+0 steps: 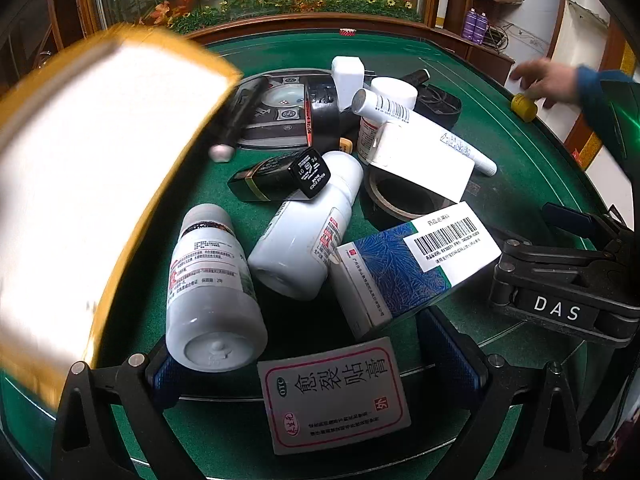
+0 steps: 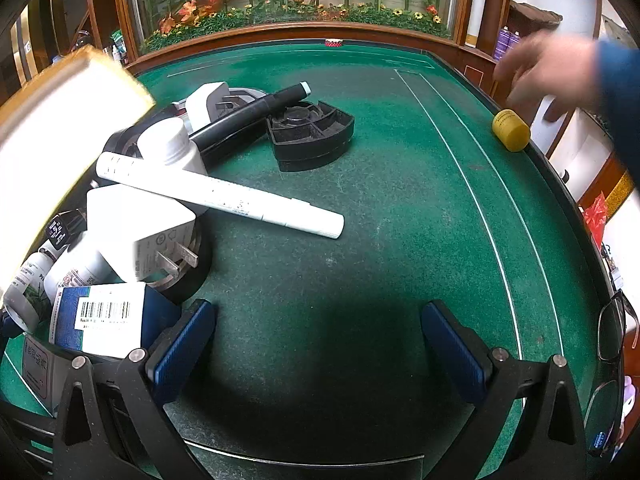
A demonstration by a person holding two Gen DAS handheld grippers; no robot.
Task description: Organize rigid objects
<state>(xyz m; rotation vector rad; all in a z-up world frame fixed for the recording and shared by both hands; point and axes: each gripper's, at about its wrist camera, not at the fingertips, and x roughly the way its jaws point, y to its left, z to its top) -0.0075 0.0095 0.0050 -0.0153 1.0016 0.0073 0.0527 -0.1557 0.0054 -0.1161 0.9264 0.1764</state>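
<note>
- Left tool (image 1: 320, 364): fingers spread wide, nothing gripped; a white card (image 1: 334, 396) lies flat between them.
- Right tool (image 2: 316, 344): fingers apart over bare green counter (image 2: 400, 208).
- Bottles (image 1: 308, 224), boxes (image 1: 416, 264), and tape roll (image 1: 400, 200) heaped mid-counter.
- Yellow cap (image 2: 511, 130) at far right edge, beneath a blurred hand (image 2: 548, 72).

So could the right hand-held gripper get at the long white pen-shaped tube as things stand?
Probably yes: the right hand-held gripper is open, bare green felt lies ahead, and the long white pen-shaped tube rests atop the pile, its tip uncovered.
</note>
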